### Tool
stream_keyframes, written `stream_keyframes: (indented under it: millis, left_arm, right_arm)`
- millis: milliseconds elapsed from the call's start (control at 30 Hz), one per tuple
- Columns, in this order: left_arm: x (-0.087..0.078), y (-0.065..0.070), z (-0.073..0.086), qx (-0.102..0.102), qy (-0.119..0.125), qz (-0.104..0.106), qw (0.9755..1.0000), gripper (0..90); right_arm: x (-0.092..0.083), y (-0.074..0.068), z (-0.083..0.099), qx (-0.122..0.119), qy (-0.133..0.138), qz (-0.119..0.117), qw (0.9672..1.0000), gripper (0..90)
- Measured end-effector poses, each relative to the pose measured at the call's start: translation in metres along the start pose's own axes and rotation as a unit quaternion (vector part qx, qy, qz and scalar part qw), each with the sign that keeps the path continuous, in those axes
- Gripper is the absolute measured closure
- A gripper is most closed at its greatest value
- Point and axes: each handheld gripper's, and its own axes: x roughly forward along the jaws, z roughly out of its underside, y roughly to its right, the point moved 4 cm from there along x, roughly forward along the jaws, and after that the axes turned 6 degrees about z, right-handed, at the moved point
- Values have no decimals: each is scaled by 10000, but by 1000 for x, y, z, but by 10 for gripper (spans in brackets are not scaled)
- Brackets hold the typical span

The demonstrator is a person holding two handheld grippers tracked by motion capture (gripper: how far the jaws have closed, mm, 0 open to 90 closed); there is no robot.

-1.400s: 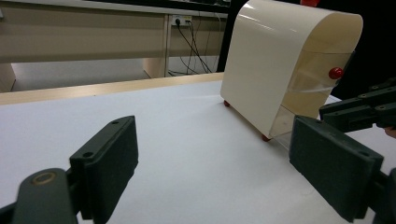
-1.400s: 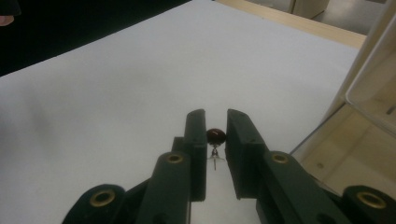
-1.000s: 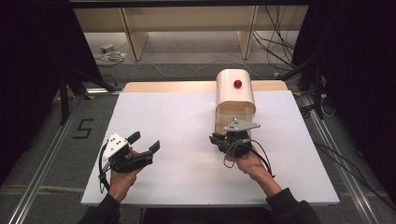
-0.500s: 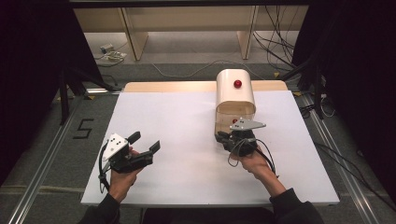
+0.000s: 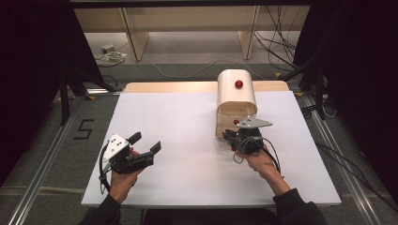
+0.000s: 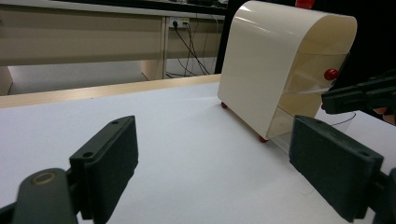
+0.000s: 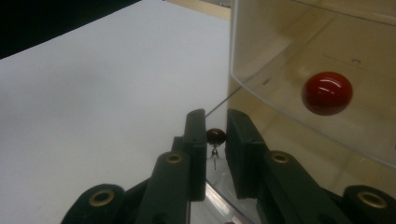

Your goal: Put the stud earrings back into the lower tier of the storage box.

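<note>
**Right hand-held gripper pinches the small knob of a cream bread box**

The bread box (image 5: 236,96) stands on the far right part of the white worktop (image 5: 187,140), with its front facing the person. It is cream-coloured, with flat sides and a top that curves over from back to front. A round red knob (image 5: 239,84) sits on that curved top. From the left gripper view the box (image 6: 266,65) rests on small red feet (image 6: 263,138), and its open front shows a clear curved door panel (image 6: 317,70) set inside the shell. In the right gripper view this clear panel (image 7: 299,60) carries a glossy red ball knob (image 7: 326,93). Lower down, a smaller dark red knob (image 7: 215,136) sits at the edge of a clear sheet.

The right hand-held gripper (image 7: 215,126) is at the box's front, its jaws nearly together. The two pads are pressed on either side of that small dark red knob. In the high view this hand-held gripper (image 5: 233,135) touches the bottom of the box's front.

The left hand-held gripper (image 5: 146,143) is held over the near left of the worktop, well apart from the box. Its jaws stand wide with nothing between them.
</note>
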Motion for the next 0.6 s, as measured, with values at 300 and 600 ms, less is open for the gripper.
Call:
stream_keyframes:
  millis: [300, 600]
  left_arm:
    - [0, -1, 0, -13, 1, 3, 10000, 156]
    - [0, -1, 0, -9, 0, -2, 10000, 156]
  right_arm:
    - [5, 8, 6, 56, -133, 87, 9999, 785]
    - [7, 11, 9, 48, -200, 127, 9997, 784]
